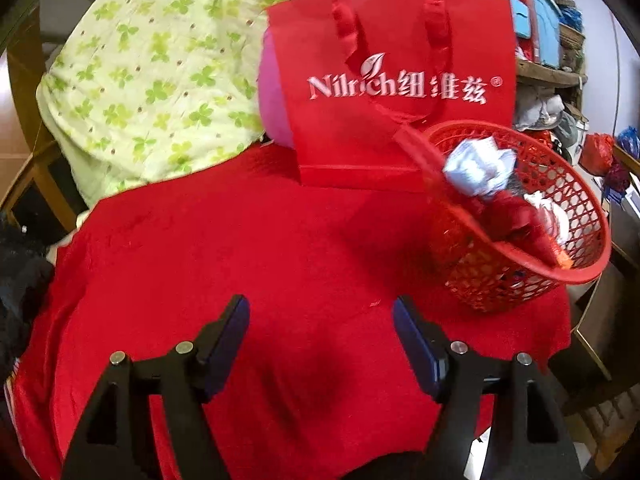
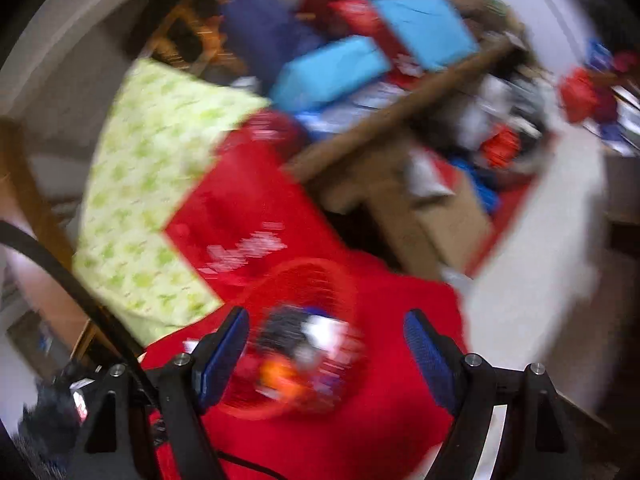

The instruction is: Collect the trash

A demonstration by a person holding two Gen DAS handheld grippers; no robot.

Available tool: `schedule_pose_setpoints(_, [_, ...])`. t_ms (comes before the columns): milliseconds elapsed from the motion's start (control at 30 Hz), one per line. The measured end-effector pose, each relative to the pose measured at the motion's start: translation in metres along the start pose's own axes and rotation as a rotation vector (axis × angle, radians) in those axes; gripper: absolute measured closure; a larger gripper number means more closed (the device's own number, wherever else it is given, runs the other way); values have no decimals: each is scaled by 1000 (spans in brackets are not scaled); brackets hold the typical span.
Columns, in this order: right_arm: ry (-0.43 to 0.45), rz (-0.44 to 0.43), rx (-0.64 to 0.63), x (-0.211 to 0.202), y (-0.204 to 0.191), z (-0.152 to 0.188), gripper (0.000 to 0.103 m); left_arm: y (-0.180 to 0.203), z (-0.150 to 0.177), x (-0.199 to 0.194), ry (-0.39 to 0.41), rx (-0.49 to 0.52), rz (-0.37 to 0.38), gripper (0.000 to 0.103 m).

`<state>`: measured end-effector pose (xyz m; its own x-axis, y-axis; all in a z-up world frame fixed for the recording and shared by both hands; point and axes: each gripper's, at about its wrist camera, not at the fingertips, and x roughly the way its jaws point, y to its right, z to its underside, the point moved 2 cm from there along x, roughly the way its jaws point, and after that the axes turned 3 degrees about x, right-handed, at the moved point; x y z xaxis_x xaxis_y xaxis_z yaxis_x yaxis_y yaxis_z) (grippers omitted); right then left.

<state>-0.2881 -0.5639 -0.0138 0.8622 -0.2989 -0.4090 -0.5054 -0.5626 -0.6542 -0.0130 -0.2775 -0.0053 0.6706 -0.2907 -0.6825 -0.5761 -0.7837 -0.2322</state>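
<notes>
Red cloth (image 1: 240, 248) bears a rightward-tipped basket (image 1: 560, 276) of trash (image 1: 478, 170); both jaws gape, empty.

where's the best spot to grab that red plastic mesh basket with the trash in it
Grip the solid rim of the red plastic mesh basket at its near edge, coming from above with one finger inside and one outside. The basket is tilted and its lattice walls look flexible, while the rim is thick and smooth. Crumpled white paper crowds the far side.
</notes>
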Motion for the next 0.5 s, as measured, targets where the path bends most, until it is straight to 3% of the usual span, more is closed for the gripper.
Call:
schedule_pose_setpoints(133, [-140,223,125,0,81,39,20,-9,10,10,-31,-18,-6,28])
schedule_pose_setpoints(200, [-263,321,172,12,121,85,20,-10,15,12,-32,-7,-16,28])
schedule_pose_setpoints(400, [-596,488,344,85,218,227,25,-18,32,23,-68,16,-53,28])
schedule_pose_setpoints(500, [-675,547,428,118,254,271,27,-25,43,31,-97,34,-80,28])
